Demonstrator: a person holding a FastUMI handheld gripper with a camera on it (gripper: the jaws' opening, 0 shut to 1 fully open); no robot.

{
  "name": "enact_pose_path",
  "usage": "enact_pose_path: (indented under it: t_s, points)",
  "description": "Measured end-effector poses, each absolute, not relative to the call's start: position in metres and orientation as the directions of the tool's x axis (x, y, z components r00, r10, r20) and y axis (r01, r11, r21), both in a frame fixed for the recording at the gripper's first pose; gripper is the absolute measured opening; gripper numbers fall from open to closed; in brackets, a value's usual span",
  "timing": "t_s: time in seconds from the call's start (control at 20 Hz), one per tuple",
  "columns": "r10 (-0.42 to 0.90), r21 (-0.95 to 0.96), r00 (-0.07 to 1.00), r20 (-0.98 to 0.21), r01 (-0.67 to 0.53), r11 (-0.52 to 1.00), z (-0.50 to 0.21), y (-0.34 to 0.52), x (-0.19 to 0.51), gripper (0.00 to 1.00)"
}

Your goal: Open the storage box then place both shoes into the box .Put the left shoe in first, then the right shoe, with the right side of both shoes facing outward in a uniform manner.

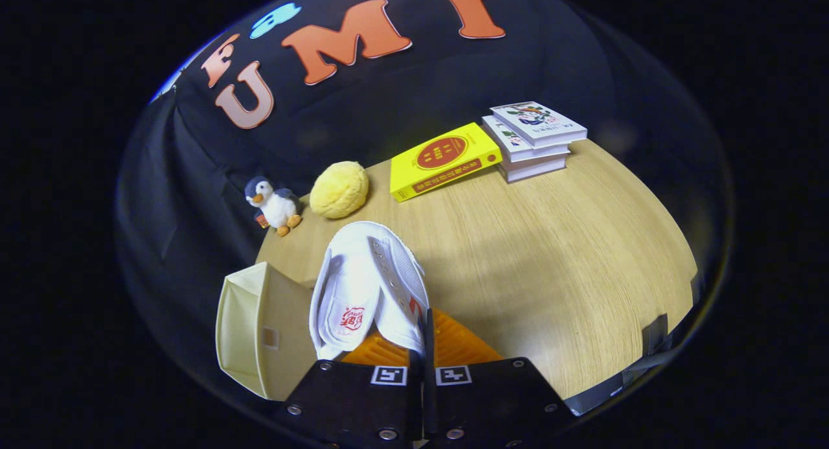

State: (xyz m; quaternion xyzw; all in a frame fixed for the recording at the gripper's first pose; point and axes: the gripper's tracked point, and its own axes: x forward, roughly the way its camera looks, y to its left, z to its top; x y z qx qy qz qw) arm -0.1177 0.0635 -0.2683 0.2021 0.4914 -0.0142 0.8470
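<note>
The gripper [421, 355] is clamped on the side wall of a white canvas shoe [366, 287], which hangs above the wooden table [557, 254], its red-printed insole showing, laces absent; the cream storage box [249, 326] sits open just left of it

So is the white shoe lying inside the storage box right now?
No, the white shoe is held up between the gripper fingers, beside the storage box.
</note>
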Motion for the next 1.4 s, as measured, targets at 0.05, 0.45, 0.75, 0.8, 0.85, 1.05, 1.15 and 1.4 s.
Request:
enact_pose_path:
  t_s: [0.05,0.45,0.75,0.8,0.85,1.05,1.15,1.4]
  points:
    - [0.193,0.342,0.517,-0.834,0.21,0.916,-0.26,0.076,-0.115,0.02]
    - [0.32,0.425,0.484,-0.814,0.122,0.897,-0.223,0.185,-0.111,0.02]
    - [0.386,0.468,0.452,-0.804,0.081,0.88,-0.215,0.262,-0.117,0.02]
    - [0.389,0.468,0.445,-0.807,0.079,0.88,-0.217,0.27,-0.118,0.02]
    - [0.391,0.466,0.437,-0.81,0.075,0.881,-0.219,0.278,-0.118,0.03]
    - [0.381,0.444,0.405,-0.831,0.07,0.893,-0.231,0.298,-0.122,0.03]
    - [0.372,0.427,0.377,-0.848,0.074,0.901,-0.241,0.304,-0.127,0.03]
    - [0.302,0.344,0.338,-0.891,0.07,0.936,-0.264,0.303,-0.134,0.03]
